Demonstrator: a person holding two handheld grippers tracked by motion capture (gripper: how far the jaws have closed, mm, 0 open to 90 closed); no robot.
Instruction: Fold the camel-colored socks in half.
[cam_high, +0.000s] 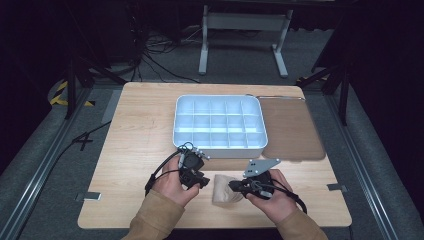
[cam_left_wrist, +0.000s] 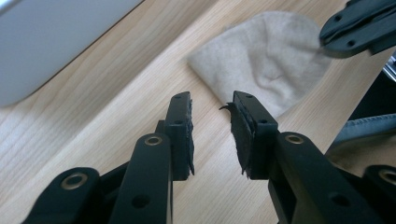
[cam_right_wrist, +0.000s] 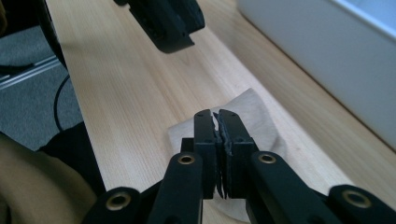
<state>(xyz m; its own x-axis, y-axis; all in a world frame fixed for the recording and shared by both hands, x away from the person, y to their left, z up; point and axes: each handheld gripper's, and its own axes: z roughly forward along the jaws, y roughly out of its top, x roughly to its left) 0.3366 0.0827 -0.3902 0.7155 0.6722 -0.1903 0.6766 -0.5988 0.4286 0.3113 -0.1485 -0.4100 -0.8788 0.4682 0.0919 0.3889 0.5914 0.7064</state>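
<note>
High view: left gripper (cam_high: 202, 181) and right gripper (cam_high: 235, 186) flank beige cloth (cam_high: 225, 192); white divided tray (cam_high: 218, 146) beyond them.
Left gripper view: jaws apart, nothing between; cloth (cam_left_wrist: 266, 60) ahead.
Right gripper view: jaws together over cloth (cam_right_wrist: 252, 116), grip uncertain.

A beige cloth (cam_high: 226, 190) lies on the table (cam_high: 135, 130) between both claws, before a white compartment tray (cam_high: 219, 123).
</note>
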